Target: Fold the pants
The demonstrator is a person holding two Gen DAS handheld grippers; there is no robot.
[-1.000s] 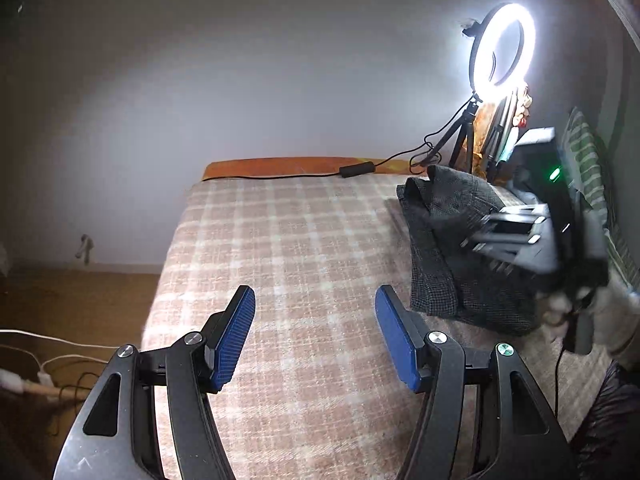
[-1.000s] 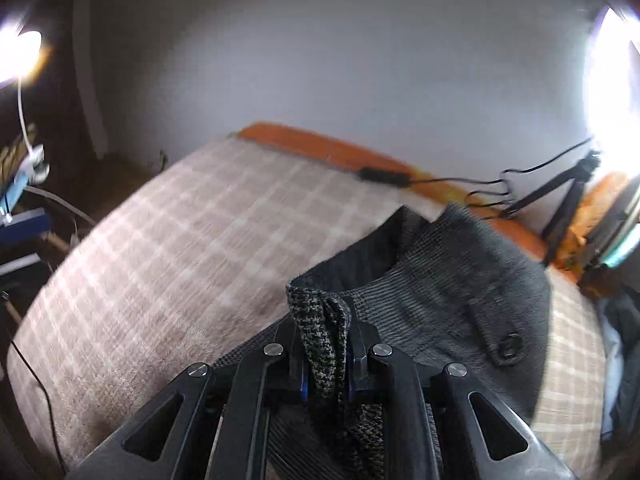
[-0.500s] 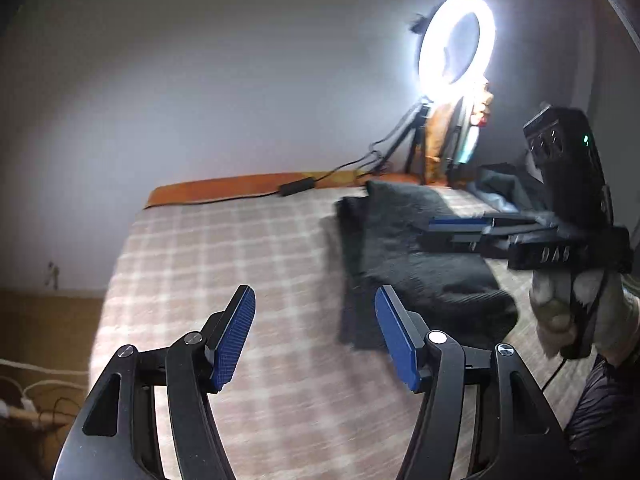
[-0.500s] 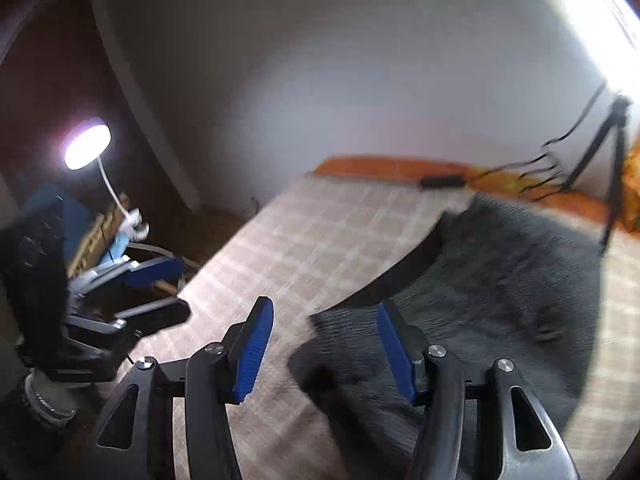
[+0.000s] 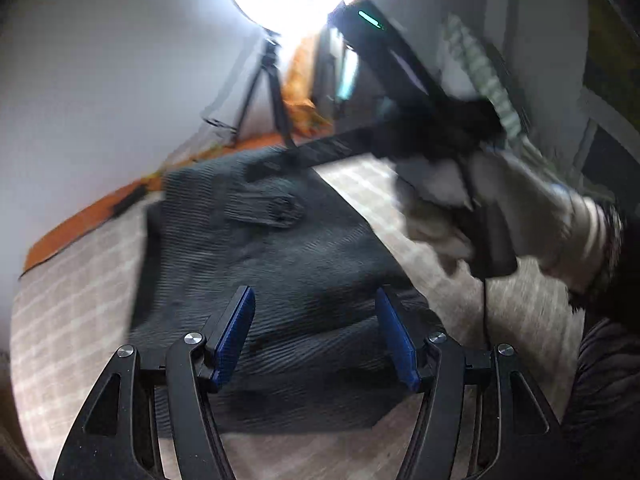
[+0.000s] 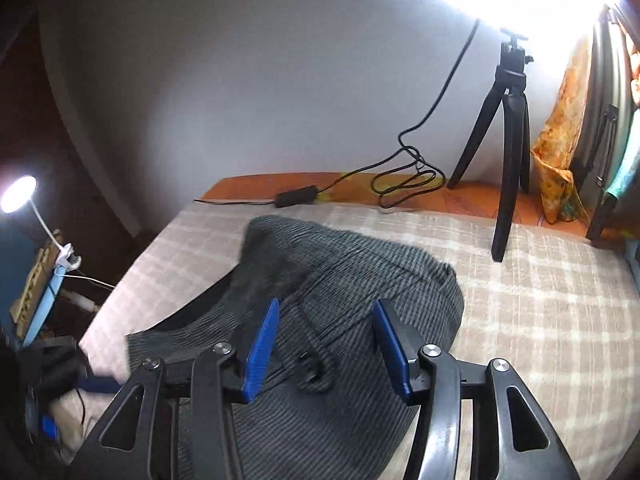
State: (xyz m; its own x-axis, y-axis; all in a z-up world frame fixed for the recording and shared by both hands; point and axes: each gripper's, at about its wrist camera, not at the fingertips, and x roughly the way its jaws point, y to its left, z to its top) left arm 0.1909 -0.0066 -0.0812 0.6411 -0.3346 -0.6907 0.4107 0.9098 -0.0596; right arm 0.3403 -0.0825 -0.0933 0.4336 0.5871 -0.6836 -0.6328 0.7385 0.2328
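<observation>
The dark grey checked pants (image 5: 256,264) lie folded on the plaid bed cover (image 5: 72,312). My left gripper (image 5: 316,336) is open and empty, hovering just above the near edge of the pants. My right gripper (image 6: 326,344) is open and empty over the pants (image 6: 360,280), above a buttoned pocket flap (image 6: 312,372). The right gripper also shows in the left wrist view (image 5: 276,164), held in a white-gloved hand, its tips over the far end of the pants. The left wrist view is motion-blurred.
A ring light on a black tripod (image 6: 508,128) stands at the far edge of the bed with a cable and power block (image 6: 296,196) on the orange strip. A desk lamp (image 6: 18,194) glows at the left. Clothes hang at the right.
My right gripper opened and let go of the pants fold, and the pants now lie flat. My left gripper swung right, over the pants. Both views have turned.
</observation>
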